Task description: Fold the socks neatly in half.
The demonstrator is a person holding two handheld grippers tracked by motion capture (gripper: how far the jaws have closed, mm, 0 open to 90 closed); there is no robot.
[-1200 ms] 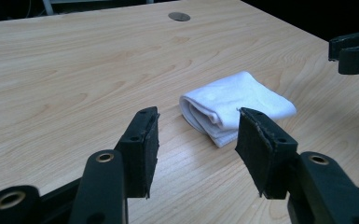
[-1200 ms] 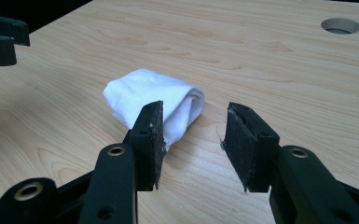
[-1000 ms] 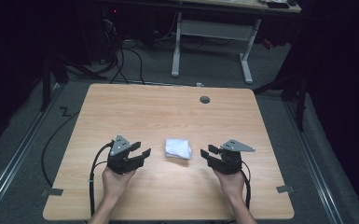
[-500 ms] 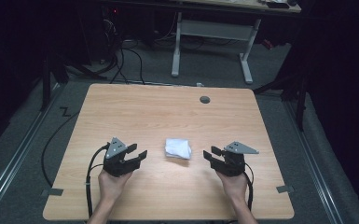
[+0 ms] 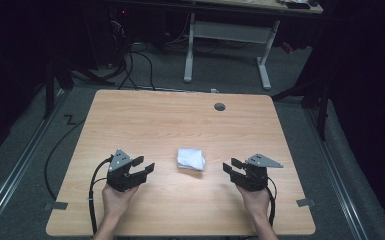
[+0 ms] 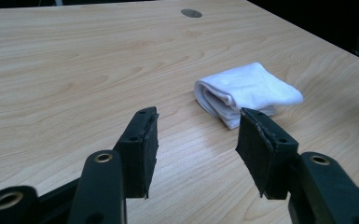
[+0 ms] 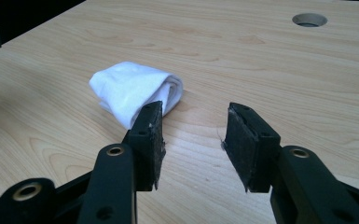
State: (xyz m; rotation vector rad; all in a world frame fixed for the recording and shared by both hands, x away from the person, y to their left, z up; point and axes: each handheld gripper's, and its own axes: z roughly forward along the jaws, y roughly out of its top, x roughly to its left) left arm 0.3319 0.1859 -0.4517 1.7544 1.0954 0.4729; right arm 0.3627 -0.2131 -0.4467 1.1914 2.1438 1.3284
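Note:
A small folded white cloth (image 5: pixel 190 159) lies flat on the wooden table (image 5: pixel 180 115), a little in front of its centre. My left gripper (image 5: pixel 144 165) rests low to the cloth's left, pointing toward it, open with nothing between its pads. In the left gripper view the cloth (image 6: pixel 247 91) lies just past the open gripper (image 6: pixel 198 121), slightly right. My right gripper (image 5: pixel 231 166) sits to the cloth's right, also open and empty. In the right gripper view the cloth (image 7: pixel 133 91) lies beyond the left jaw of the gripper (image 7: pixel 195 116), apart from it.
A round cable hole (image 5: pixel 220 106) sits near the table's far edge. A second desk with white legs (image 5: pixel 230 35) stands behind, and cables (image 5: pixel 130 60) run over the floor. A black cable (image 5: pixel 55 160) hangs off the table's left side.
Both hands have drawn back slightly toward the table's front edge, away from the cloth. The jaws stand as wide as before, and the cloth has not moved.

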